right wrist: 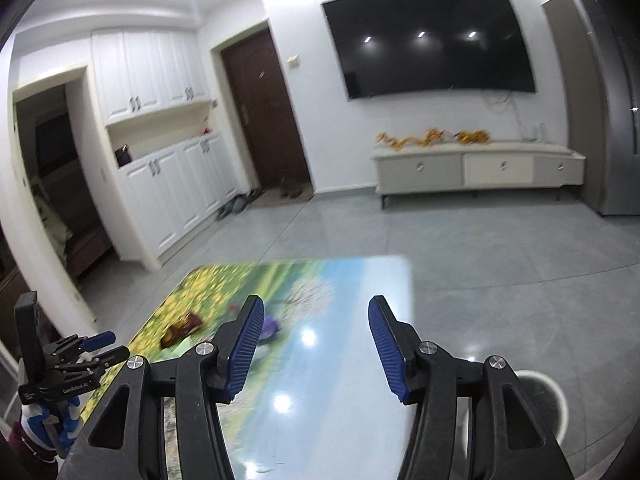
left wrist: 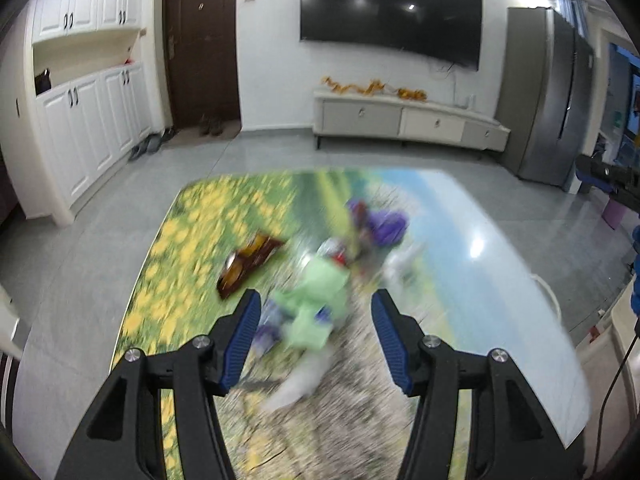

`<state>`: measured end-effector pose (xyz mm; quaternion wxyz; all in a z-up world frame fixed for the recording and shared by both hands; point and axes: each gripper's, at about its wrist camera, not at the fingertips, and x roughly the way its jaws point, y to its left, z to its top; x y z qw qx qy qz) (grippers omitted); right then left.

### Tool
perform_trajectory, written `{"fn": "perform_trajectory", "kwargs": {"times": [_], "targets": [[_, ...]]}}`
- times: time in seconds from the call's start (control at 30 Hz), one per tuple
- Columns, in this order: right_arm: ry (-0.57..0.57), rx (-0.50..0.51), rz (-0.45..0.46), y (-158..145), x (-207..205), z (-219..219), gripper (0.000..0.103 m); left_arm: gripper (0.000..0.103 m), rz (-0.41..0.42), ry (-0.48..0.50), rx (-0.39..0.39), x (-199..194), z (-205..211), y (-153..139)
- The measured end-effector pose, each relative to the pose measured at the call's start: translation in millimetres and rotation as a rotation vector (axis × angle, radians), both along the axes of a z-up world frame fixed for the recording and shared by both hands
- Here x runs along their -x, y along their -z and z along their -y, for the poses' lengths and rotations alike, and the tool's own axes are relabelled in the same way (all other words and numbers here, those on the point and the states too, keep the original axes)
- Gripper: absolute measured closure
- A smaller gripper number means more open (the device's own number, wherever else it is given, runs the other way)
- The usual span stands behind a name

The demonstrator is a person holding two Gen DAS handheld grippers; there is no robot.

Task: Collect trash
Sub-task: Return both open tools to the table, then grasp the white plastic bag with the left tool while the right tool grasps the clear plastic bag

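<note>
A table [left wrist: 488,300] with a flower-meadow print carries a blurred heap of trash. In the left wrist view I see a brown wrapper [left wrist: 250,262], a crumpled green piece [left wrist: 324,280], a purple wrapper [left wrist: 386,224] and white tissue [left wrist: 300,380]. My left gripper [left wrist: 316,300] hovers over the green piece, open, gripping nothing. My right gripper [right wrist: 316,304] is open above the table's glossy blue part [right wrist: 360,288], its jaws widening with nothing between them. From there the brown wrapper [right wrist: 182,328] and purple wrapper [right wrist: 270,326] lie ahead on the left. The left gripper [right wrist: 114,344] shows at lower left.
A round white-rimmed bin [right wrist: 540,396] stands on the floor by the table's right side; its rim [left wrist: 550,294] also shows past the table edge. Beyond the grey tiled floor are a low TV cabinet [right wrist: 476,168], a fridge [left wrist: 552,92], a brown door [left wrist: 200,44] and shoes [left wrist: 210,126].
</note>
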<state>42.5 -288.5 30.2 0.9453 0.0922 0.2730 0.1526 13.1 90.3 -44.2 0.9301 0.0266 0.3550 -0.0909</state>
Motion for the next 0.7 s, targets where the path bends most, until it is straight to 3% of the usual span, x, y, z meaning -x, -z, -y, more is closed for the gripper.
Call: {"fn": "perform_trajectory", "kwargs": {"times": [0.3, 0.5, 0.7], "targets": [[-0.142, 0.007, -0.223, 72, -54, -93, 0.051, 0.048, -0.111, 0.035, 0.028, -13, -15, 58], [-0.171, 0.03, -0.332, 117, -79, -127, 0.051, 0.048, -0.129, 0.085, 0.034, -14, -14, 72], [-0.177, 0.055, -0.371, 137, -91, -145, 0.051, 0.048, -0.141, 0.113, 0.054, -18, -15, 79]]}}
